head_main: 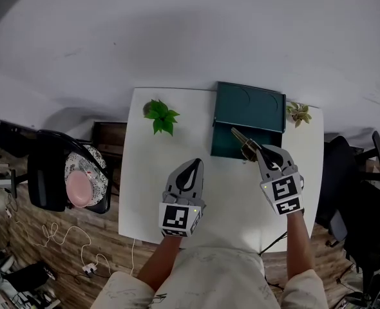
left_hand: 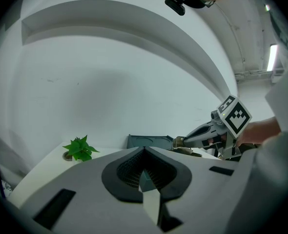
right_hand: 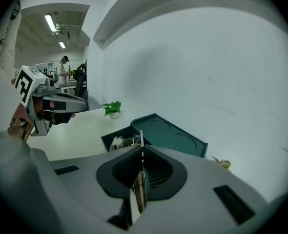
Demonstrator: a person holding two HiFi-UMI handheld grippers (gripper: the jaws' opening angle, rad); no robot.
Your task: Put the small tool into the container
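A dark green container (head_main: 228, 143) stands open at the back of the white table (head_main: 151, 192), its lid (head_main: 251, 106) tipped back. My right gripper (head_main: 261, 149) is shut on a small brass-coloured metal tool (head_main: 244, 143), which hangs over the container's front right corner. In the right gripper view the thin tool (right_hand: 140, 139) sticks up from the shut jaws, and the container (right_hand: 115, 138) lies just beyond with metal items inside. My left gripper (head_main: 194, 164) hovers over the table's middle, shut, with nothing in it. The left gripper view shows the right gripper (left_hand: 184, 141) and the tool (left_hand: 178, 143).
A leafy green plant (head_main: 161, 116) sits at the table's back left, and a smaller pale plant (head_main: 299, 113) at the back right. A chair with a pink cushion (head_main: 80, 187) stands left of the table, and dark chairs (head_main: 364, 205) are on the right. Cables (head_main: 67, 237) lie on the floor.
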